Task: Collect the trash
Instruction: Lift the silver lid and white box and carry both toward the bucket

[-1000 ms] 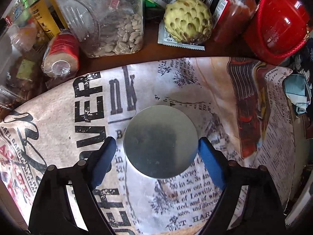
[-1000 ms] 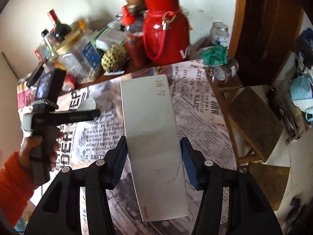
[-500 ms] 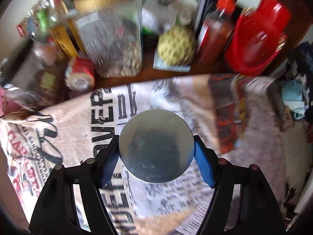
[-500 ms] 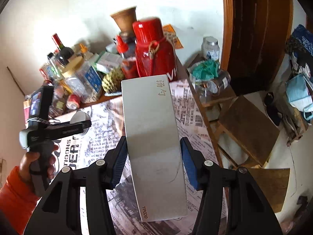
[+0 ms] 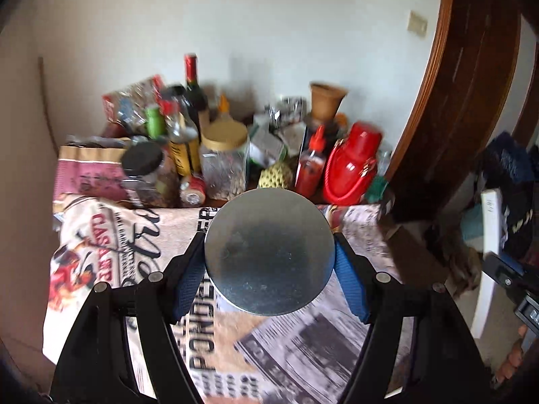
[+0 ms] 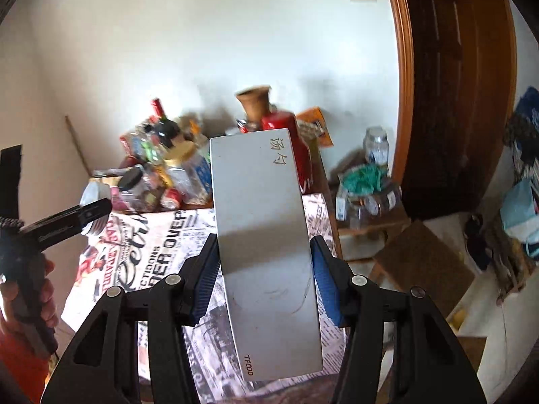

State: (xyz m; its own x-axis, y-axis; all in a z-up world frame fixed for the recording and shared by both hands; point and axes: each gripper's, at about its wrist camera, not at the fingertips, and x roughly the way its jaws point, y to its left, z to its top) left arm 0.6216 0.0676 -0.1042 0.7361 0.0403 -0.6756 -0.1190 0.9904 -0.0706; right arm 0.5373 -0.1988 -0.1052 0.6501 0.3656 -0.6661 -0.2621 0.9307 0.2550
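Note:
My left gripper [image 5: 269,252] is shut on a round silver tin lid [image 5: 269,250] and holds it above the newspaper-print tablecloth [image 5: 134,239]. The lid also shows in the right wrist view [image 6: 94,198], clamped in the left gripper's fingers [image 6: 81,217]. My right gripper [image 6: 264,262] is shut on a long flat grey box [image 6: 266,242] with printed characters, held above the table's right part.
Bottles, jars, a custard apple [image 5: 274,175] and a red flask [image 5: 350,171] crowd the table's back edge against the wall. A low wooden stool [image 6: 421,262] and a side shelf with jars [image 6: 367,195] stand to the right, by a dark wooden door [image 6: 454,84].
My left gripper closed on the lid and lifted it up and back from the table. My right gripper rose and pulled back with the grey box.

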